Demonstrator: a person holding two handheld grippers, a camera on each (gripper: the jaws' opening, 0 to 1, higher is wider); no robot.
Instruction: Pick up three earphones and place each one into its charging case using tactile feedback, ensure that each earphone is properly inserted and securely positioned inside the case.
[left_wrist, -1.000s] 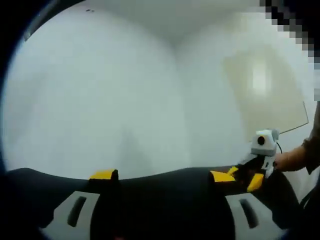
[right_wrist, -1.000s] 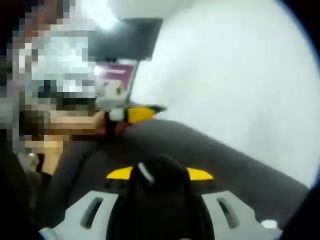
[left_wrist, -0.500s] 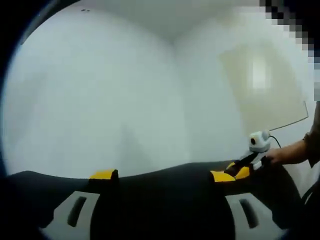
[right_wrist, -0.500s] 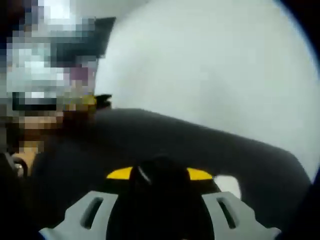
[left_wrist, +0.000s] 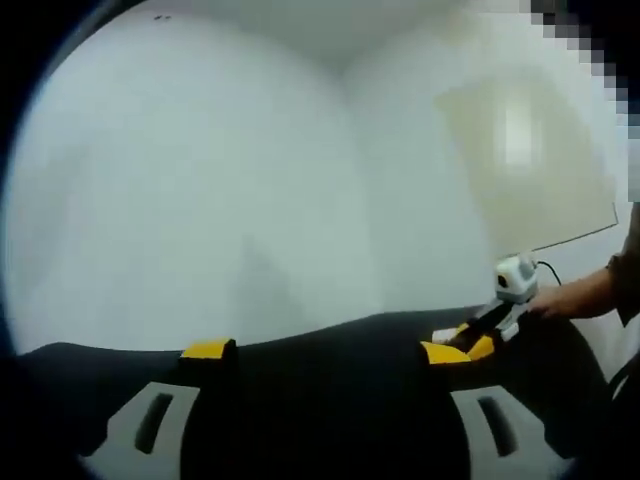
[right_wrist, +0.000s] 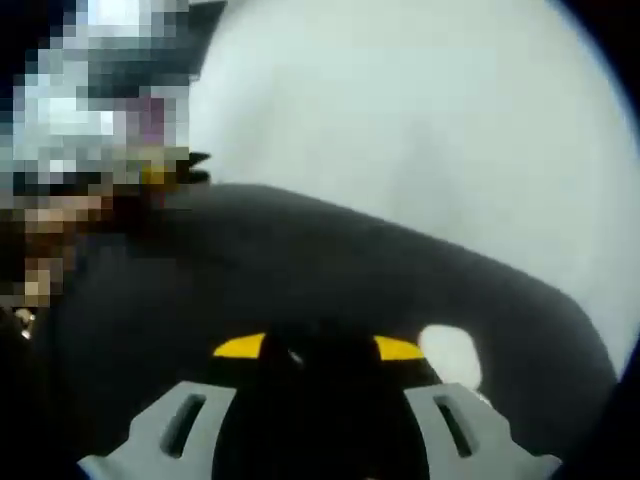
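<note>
1. In the left gripper view the left gripper (left_wrist: 320, 352) stands with its yellow-tipped jaws spread wide over a dark table (left_wrist: 330, 400), and nothing lies between them.
2. That view also takes in a white wall (left_wrist: 200, 180) and, at the right, the right gripper (left_wrist: 478, 338) low over the far table edge, held by a person's hand (left_wrist: 575, 298).
3. In the right gripper view the right gripper's (right_wrist: 320, 348) jaws sit closer together around a dark rounded object (right_wrist: 320, 400); it is too blurred to say what it is.
4. The right gripper view alone gives a small white oval charging case (right_wrist: 450, 355) lying on the table just right of the jaw tips.
5. At its upper left the left gripper's yellow and black tip (right_wrist: 172, 170) shows, well away from the case.
</note>
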